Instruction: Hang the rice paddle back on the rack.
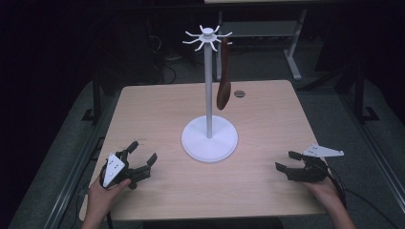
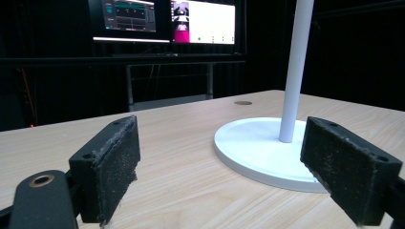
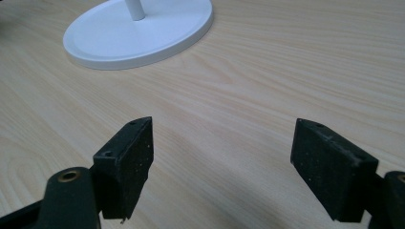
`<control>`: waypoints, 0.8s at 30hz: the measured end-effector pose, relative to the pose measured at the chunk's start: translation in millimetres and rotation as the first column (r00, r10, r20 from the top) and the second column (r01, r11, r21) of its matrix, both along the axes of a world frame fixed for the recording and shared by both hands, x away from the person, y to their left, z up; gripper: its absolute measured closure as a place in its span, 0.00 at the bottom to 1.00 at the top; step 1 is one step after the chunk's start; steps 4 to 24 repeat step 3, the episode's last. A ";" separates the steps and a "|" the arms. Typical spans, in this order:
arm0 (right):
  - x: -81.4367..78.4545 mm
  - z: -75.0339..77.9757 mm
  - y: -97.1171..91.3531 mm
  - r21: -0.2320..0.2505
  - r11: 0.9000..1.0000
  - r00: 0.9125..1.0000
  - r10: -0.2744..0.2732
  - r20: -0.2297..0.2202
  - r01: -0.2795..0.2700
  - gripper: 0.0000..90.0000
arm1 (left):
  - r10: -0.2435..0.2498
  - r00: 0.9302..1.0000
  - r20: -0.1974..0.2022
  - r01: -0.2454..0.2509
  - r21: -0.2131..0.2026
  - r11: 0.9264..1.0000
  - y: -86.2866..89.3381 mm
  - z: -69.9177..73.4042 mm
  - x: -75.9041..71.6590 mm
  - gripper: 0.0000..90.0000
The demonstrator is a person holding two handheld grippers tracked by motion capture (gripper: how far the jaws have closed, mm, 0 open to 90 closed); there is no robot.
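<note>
Near the desk's point(image 1: 157, 105) middle stands a white rack point(image 1: 208, 121), a brown spoon point(image 1: 223, 83) hanging from a hook by its pole, off the wood. No writing is legible, even on the far monitors point(image 2: 165, 20). Broad bare wood lies along the near edge, where the left claw point(image 1: 142, 162) and right claw point(image 1: 286, 161) rest near opposite corners, both released and empty.

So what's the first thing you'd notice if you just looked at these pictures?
The tall white stand in the middle of the wooden table catches the eye first, with curly hooks at its top and a brown wooden spoon hanging from one. Next come the two black tools near the front edge, the left tool and the right tool, each held in a hand with its jaws wide open and holding nothing.
</note>
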State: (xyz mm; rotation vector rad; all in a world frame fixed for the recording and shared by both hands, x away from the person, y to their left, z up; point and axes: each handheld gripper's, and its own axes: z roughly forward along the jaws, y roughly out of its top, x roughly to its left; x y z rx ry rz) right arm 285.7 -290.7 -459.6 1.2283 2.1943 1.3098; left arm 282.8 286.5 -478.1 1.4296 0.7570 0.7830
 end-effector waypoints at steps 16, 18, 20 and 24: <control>0.4 0.5 -0.7 0.002 1.000 1.000 0.000 0.006 0.000 0.25 | -0.001 1.000 0.001 0.001 0.001 1.000 0.0 0.0 0.2 0.14; 0.4 0.5 -0.7 0.002 1.000 1.000 0.000 0.006 0.000 0.25 | -0.001 1.000 0.001 0.001 0.001 1.000 0.0 0.0 0.2 0.14; 0.4 0.5 -0.7 0.002 1.000 1.000 0.000 0.006 0.000 0.25 | -0.001 1.000 0.001 0.001 0.001 1.000 0.0 0.0 0.2 0.14; 0.4 0.5 -0.7 0.002 1.000 1.000 0.000 0.006 0.000 0.25 | -0.001 1.000 0.001 0.001 0.001 1.000 0.0 0.0 0.2 0.14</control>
